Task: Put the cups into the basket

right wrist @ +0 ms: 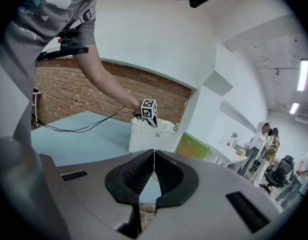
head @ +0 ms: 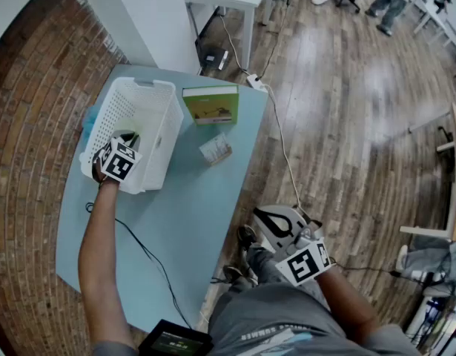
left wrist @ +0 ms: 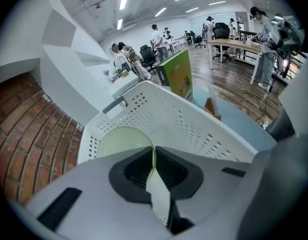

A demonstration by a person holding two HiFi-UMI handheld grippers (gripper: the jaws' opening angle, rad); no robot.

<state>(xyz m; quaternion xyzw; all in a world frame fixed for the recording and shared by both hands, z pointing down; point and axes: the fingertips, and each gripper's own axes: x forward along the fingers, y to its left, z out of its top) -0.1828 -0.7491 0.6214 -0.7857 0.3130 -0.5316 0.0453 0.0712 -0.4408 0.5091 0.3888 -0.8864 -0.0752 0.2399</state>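
The left gripper [left wrist: 154, 156] is pinching a pale green cup [left wrist: 122, 142] by its rim over the white perforated basket [left wrist: 194, 126]. The right gripper [right wrist: 154, 165] is hovering off the worktop [head: 198, 206], with its fingers [right wrist: 135, 176] closed on nothing.

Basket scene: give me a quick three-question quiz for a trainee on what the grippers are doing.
1. True or false: the left gripper is shut on the rim of a pale green cup.
2. Where is that cup? A) over the inside of the white basket; B) on the green book; C) on the floor.
3. Fill in: the right gripper is shut and holds ____.
Key: 1 true; 2 A; 3 nothing.
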